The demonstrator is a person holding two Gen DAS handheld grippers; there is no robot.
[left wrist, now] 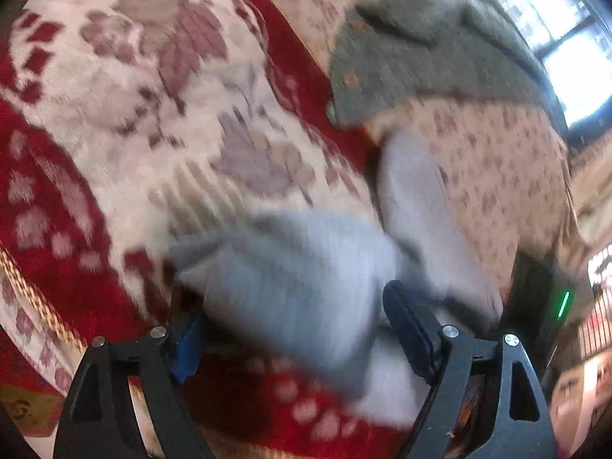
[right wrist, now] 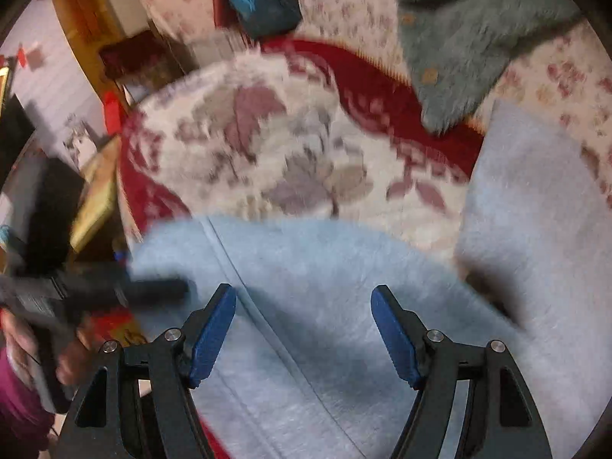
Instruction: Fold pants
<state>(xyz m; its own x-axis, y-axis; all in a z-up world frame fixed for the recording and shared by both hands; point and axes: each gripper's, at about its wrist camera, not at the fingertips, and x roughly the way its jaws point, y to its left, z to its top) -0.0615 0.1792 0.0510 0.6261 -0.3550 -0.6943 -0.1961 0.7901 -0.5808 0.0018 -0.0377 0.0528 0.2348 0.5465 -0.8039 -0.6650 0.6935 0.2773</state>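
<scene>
Red-and-cream floral woven blanket (right wrist: 267,145) carries the pale blue fleece pants (right wrist: 325,267), their seam running diagonally under my right gripper (right wrist: 304,329), jaws spread, nothing pinched. My left gripper (left wrist: 302,329), also spread, straddles a bunched fold.

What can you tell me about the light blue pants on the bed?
The light blue pants look soft and fleecy, with a long seam running down them. They lie rumpled on the red and cream flowered blanket, one part folded off to the side near a grey-green knitted cardigan. Both grippers sit open over them. Everything is blurry.
</scene>
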